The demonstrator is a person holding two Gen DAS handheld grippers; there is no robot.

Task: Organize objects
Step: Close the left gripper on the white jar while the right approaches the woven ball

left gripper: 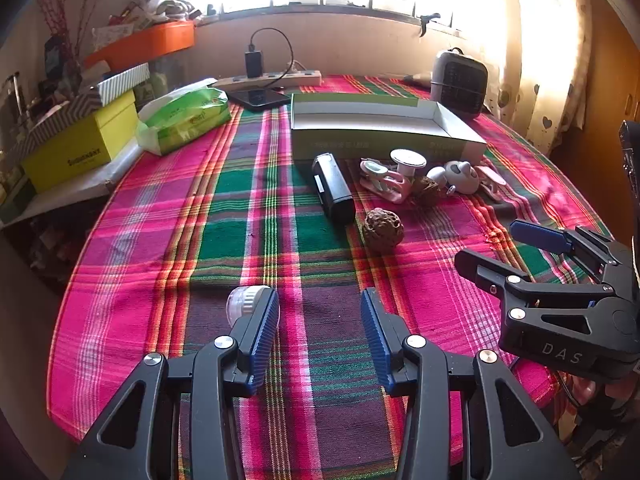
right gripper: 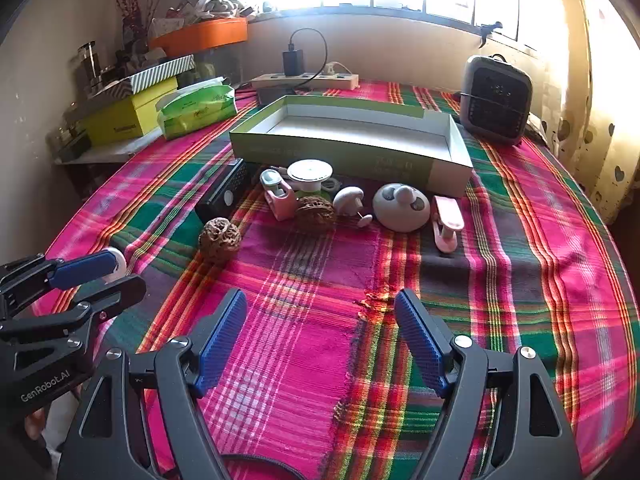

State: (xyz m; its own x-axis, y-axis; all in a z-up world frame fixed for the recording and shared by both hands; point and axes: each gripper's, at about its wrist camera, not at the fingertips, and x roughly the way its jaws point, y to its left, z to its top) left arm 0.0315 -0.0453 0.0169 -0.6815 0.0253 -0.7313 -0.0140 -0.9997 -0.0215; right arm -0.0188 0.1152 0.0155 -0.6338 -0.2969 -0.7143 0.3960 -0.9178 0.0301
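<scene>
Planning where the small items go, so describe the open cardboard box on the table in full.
The box is a shallow, wide cardboard tray with no lid on it. Its outside is green with faint print on the near wall; the inside is white and looks empty. It sits flat on the plaid cloth toward the back of the table, turned slightly askew. The small items cluster along its near wall, the white disc closest; actual contact cannot be told. Neither gripper is near it.

Woven plaid cloth [right gripper: 304, 320] — matt cardboard tray [right gripper: 440, 172].
</scene>
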